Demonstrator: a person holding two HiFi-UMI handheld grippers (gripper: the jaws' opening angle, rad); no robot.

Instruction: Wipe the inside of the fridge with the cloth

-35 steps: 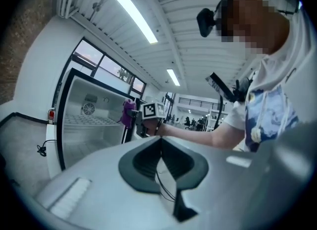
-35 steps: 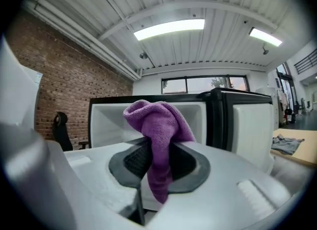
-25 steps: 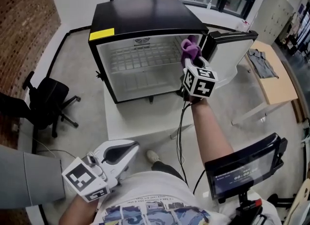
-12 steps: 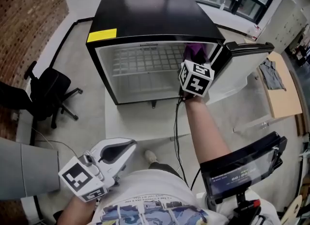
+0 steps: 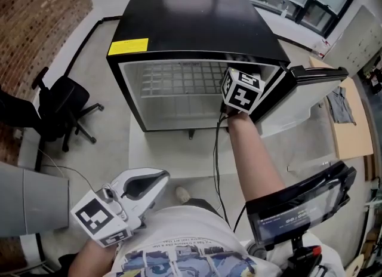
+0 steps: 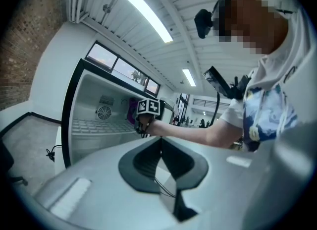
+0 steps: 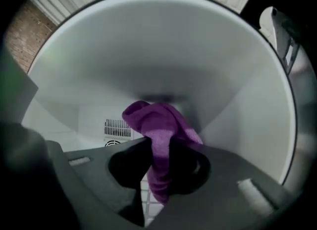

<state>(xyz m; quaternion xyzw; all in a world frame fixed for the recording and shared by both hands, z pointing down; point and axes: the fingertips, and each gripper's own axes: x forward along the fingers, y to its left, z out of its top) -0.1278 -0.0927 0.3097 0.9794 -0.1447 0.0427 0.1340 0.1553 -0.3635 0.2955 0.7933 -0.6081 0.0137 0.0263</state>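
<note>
Black on top and white within, the fridge stands with its door open, our right gripper is inside it at the right, clamped on the purple cloth, and our left gripper hangs by our chest, jaws together on nothing.

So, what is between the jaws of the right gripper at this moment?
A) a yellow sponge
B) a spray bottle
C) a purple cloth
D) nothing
C: in the right gripper view, the right gripper has its jaws closed on the purple cloth, which it holds inside the white interior of the fridge.
</note>
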